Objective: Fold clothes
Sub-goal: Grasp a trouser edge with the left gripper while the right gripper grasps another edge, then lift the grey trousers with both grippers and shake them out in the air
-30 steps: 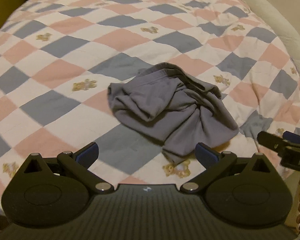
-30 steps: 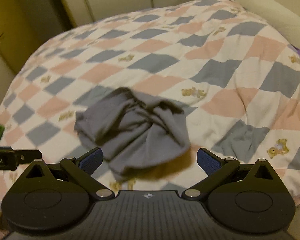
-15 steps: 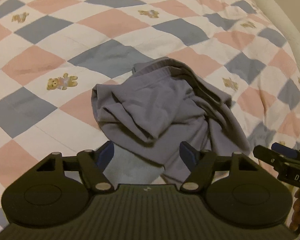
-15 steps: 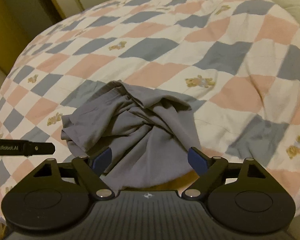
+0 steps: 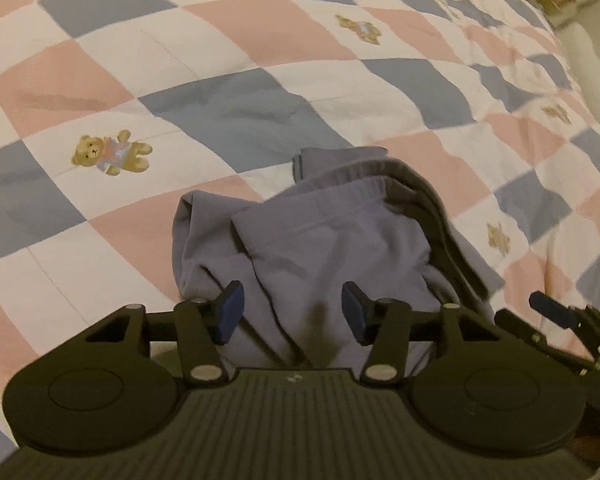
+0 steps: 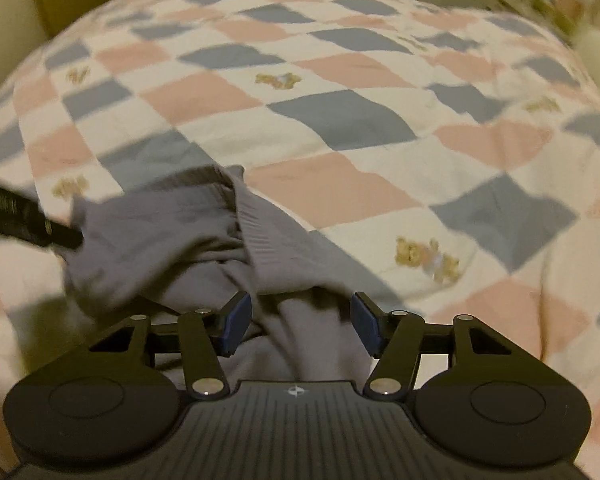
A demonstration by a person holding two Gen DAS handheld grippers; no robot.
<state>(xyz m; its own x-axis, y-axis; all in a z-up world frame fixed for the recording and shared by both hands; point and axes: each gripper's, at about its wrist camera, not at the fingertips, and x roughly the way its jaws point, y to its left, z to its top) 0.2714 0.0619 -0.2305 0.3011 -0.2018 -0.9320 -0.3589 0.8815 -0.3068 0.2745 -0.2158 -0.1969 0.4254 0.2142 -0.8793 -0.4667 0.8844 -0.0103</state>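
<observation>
A crumpled grey garment (image 5: 320, 240) with a ribbed waistband lies bunched on the checked quilt (image 5: 220, 60). My left gripper (image 5: 291, 316) is low over its near side, jaws open, with grey cloth lying between the blue pads (image 5: 230, 312). In the right wrist view the same garment (image 6: 172, 240) is partly raised, and my right gripper (image 6: 300, 322) stands open with a fold of cloth between its pads (image 6: 236, 318). The other gripper shows at the right edge of the left view (image 5: 560, 320) and at the left edge of the right view (image 6: 24, 220).
The quilt (image 6: 340, 120) of pink, blue and white squares with small teddy bears covers the whole bed. A pale headboard or cushion edge (image 5: 596, 60) runs along the far right. Walls and cabinet doors stand beyond the bed's far end.
Both grippers have moved down and forward onto the garment. Their jaws have narrowed, and cloth now lies between the pads of each. The garment's edge looks lifted in the right view.
</observation>
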